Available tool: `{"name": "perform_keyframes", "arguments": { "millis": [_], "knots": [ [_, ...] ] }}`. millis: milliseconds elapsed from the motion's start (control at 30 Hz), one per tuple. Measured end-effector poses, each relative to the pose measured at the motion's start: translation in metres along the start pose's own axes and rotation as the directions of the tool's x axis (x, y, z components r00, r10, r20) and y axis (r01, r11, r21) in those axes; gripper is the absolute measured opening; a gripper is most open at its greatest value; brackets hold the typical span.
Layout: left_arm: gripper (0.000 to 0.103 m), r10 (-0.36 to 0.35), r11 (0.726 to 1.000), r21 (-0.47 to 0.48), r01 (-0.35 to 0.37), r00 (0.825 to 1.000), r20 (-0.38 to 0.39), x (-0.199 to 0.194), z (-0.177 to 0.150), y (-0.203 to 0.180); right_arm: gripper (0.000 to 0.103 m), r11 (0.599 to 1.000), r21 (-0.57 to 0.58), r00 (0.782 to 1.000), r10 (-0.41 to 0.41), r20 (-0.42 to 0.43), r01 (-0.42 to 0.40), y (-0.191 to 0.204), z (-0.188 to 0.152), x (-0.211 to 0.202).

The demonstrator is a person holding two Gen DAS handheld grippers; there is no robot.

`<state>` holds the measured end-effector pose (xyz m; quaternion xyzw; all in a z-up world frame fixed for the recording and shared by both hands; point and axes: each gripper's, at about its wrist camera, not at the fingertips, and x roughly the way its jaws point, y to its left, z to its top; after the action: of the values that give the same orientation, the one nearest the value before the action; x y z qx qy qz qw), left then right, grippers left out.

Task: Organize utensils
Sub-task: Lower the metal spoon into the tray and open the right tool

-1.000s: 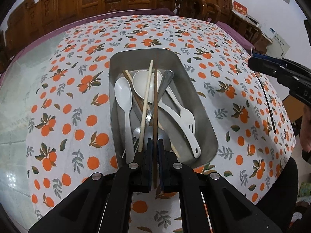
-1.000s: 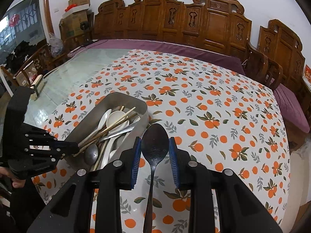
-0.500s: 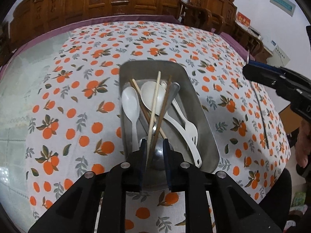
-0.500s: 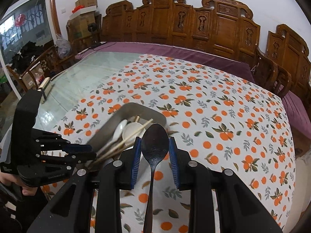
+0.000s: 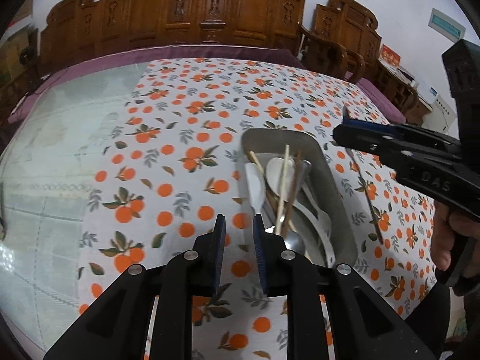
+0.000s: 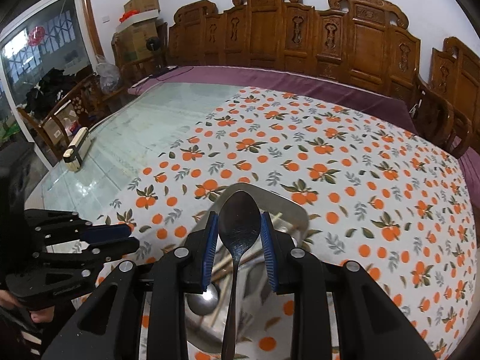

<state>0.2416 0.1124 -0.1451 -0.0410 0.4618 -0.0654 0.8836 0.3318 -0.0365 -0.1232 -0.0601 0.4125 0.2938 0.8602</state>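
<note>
The right gripper (image 6: 239, 241) is clamped on a dark metal spoon (image 6: 238, 225): both blue pads press the sides of the bowl, and the handle runs back between the fingers toward the camera. The spoon hangs above the metal tray (image 6: 295, 210), near the tray's far end in the right wrist view.

The left gripper (image 5: 238, 250) holds nothing; its jaws are opening, with only tablecloth (image 5: 180, 138) showing in the gap. It hovers just outside the tray's (image 5: 336, 180) left long side, near the corner closest to the person.

Inside the tray lie a white plastic spoon (image 5: 255, 184), a second white spoon (image 5: 277, 171), a pale chopstick (image 5: 283, 186), a darker brown chopstick (image 5: 292, 192) and a shiny metal spoon (image 5: 295, 241) at the near end, all crossing one another lengthwise. One dark chopstick (image 5: 367, 198) lies on the cloth beyond the tray's right long side, apart from it.

The tray sits toward the near right part of the orange-print cloth. To its left and beyond it the cloth is bare, and further left is the glass table top (image 5: 45, 150). Carved wooden chairs (image 5: 192, 18) line the far edge of the table. A small cream-coloured box (image 6: 76, 150) sits at the left edge of the glass.
</note>
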Motion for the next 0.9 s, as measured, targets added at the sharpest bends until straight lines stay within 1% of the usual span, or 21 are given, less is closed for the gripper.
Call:
{"name": "perform_keyframes", "arguments": {
  "millis": [100,267,367,433,567,667,900],
  "knots": [
    [0.017,0.009,1.0,-0.009,-0.009,1.0,0.006,-0.005,-0.001,0.008,0.031,1.0,0.014,1.0,-0.01,-0.019,0.01,0.004,-0.001,0.016],
    [0.018,0.018,1.0,-0.019,-0.018,1.0,0.018,-0.013,-0.002,0.015,0.031,0.996,0.082,0.998,-0.022,-0.059,0.027,-0.003,-0.009,0.043],
    [0.018,0.02,1.0,-0.023,-0.02,1.0,0.022,-0.016,-0.003,0.018,0.031,0.996,0.064,0.995,-0.058,-0.076,0.063,0.0,-0.011,0.056],
    [0.018,0.021,1.0,-0.023,-0.021,1.0,0.022,-0.017,-0.003,0.019,0.031,0.995,0.07,0.994,-0.058,-0.088,0.065,0.0,-0.012,0.063],
    [0.018,0.022,0.999,-0.024,-0.021,1.0,0.023,-0.018,-0.005,0.019,0.031,0.994,0.075,0.991,-0.075,-0.111,0.084,-0.004,-0.015,0.074],
    [0.018,0.022,0.999,-0.024,-0.021,1.0,0.023,-0.019,-0.005,0.019,0.031,0.993,0.089,0.989,-0.067,-0.131,0.079,-0.008,-0.017,0.08],
    [0.018,0.022,0.999,-0.024,-0.022,1.0,0.022,-0.019,-0.005,0.018,0.031,0.994,0.081,0.988,-0.061,-0.145,0.073,-0.007,-0.023,0.083]
  ]
}}
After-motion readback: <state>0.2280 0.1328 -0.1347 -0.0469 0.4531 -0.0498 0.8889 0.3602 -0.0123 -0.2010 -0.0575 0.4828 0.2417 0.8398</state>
